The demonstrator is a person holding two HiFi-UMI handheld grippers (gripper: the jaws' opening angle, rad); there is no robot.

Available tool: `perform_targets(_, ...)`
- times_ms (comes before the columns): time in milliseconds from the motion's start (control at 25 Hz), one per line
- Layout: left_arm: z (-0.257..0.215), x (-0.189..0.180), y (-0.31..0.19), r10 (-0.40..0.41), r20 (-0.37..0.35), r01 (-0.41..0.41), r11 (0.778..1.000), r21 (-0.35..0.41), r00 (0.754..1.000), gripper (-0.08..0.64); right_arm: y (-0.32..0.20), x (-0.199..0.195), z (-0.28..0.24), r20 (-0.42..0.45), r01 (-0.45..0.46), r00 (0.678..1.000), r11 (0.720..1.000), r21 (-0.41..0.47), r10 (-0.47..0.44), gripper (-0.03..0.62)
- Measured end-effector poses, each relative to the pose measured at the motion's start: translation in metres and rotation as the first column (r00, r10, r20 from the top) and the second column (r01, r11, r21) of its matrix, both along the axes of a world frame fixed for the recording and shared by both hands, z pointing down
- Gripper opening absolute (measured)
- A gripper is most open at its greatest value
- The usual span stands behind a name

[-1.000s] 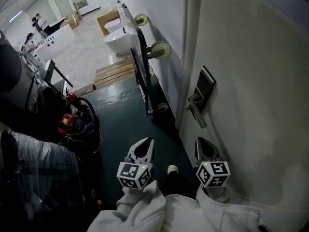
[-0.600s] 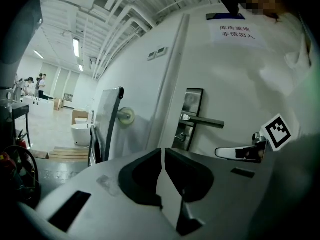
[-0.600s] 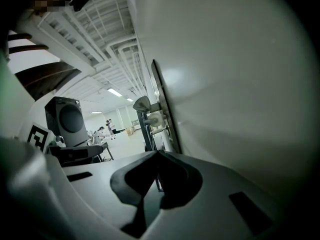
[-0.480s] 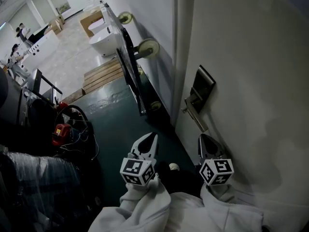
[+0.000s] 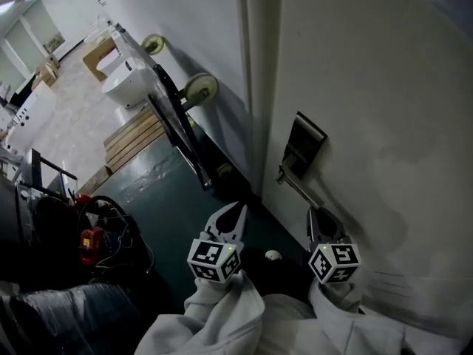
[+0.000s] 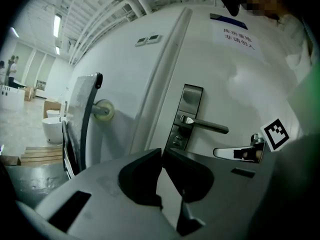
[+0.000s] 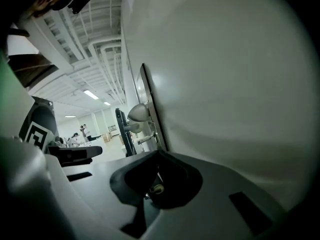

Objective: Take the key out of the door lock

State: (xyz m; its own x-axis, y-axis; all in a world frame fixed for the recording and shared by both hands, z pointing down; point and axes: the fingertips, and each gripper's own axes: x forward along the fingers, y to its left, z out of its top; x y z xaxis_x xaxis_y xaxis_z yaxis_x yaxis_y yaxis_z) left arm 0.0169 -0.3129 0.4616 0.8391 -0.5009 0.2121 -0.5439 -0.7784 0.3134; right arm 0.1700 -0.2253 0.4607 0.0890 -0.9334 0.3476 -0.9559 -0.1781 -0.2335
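We had the left tongs (image 5: pixel 236 210) and right tongs (image 5: pixel 315 214) both closed on nothing, low beneath the handle (image 5: pixel 299 188). The lock (image 5: pixel 303 145) sat above, with the door (image 5: pixel 384 87) just beside the right pair.

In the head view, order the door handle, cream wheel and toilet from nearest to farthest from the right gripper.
1. Door handle, just ahead of the right gripper.
2. Cream wheel, farther up, left of the handle.
3. Toilet, far upper left.
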Motion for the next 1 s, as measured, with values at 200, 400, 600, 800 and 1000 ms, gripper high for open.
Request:
perform_targets(200, 0.011, 0.002, -0.014, 0.102, 0.009, -0.101, 0.994, -0.027, 0.995, 0.029, 0.002, -0.004, 0.009, 0.0, -0.112, 0.994, 0.994, -0.011, 0.112, 0.052)
perform_targets(400, 0.021, 0.011, -0.026, 0.204, 0.007, -0.204, 0.978, -0.04, 0.979, 0.029, 0.006, -0.003, 0.011, -0.019, -0.222, 0.975, 0.975, -0.014, 0.221, 0.052)
perform_targets(600, 0.028, 0.021, -0.025, 0.301, 0.003, -0.3, 0.952, -0.053, 0.954, 0.029, 0.015, 0.003, 0.013, -0.033, -0.325, 0.945, 0.945, -0.023, 0.325, 0.052)
perform_targets(800, 0.029, 0.035, -0.023, 0.376, -0.019, -0.377, 0.924, -0.062, 0.926, 0.029, 0.024, 0.006, 0.01, -0.054, -0.396, 0.917, 0.918, -0.033, 0.394, 0.052)
perform_targets(1000, 0.033, 0.049, -0.023, 0.388, -0.12, -0.405, 0.891, -0.203, 0.914, 0.029, 0.031, 0.01, 0.008, -0.068, -0.44, 0.897, 0.897, -0.043, 0.437, 0.052)
